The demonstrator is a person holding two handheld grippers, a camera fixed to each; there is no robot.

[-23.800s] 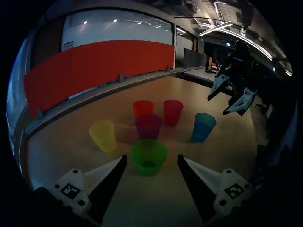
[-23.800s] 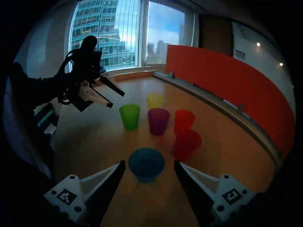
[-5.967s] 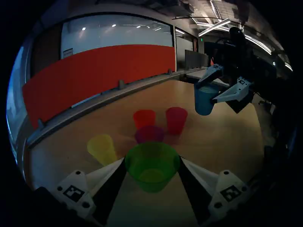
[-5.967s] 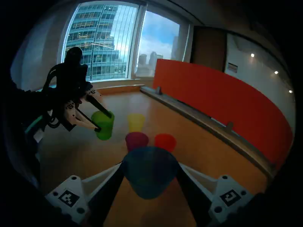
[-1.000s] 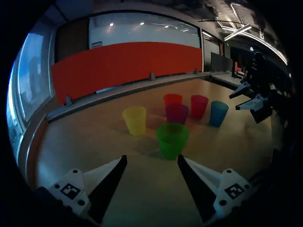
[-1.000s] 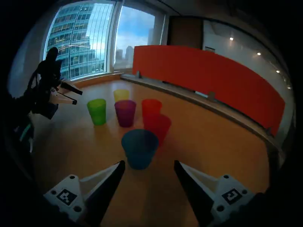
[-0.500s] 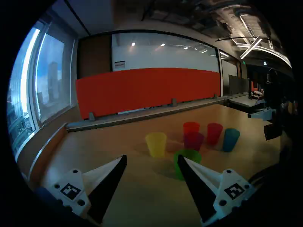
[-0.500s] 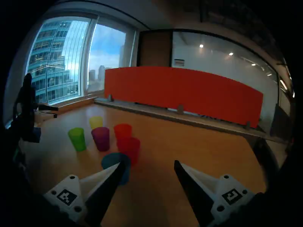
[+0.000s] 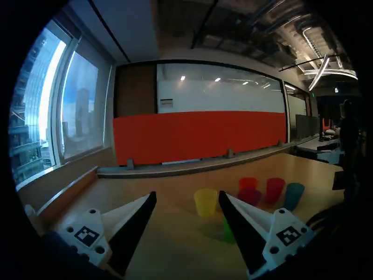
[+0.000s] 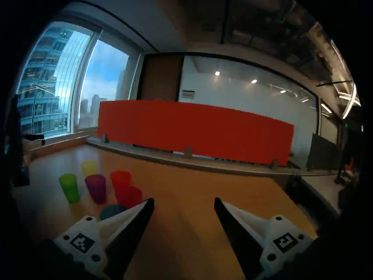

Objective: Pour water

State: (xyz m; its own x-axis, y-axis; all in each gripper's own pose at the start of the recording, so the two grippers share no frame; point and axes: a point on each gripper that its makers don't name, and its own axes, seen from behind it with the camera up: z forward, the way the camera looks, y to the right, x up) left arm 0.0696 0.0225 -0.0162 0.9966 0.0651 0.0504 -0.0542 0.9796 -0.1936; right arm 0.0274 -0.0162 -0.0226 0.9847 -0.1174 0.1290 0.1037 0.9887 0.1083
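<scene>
Left gripper and right gripper both wide open, nothing held. Cups stand clustered on the wooden table. Green cup is at the group's edge, and blue cup is partly hidden behind the right gripper's finger.

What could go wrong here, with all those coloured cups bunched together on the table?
The green cup sits half hidden behind a finger of the open left hand-held gripper; a low swing might tip it. The blue cup is likewise partly hidden behind the open right hand-held gripper. The purple cup and red cup stand close by, so one knock could topple several.
</scene>
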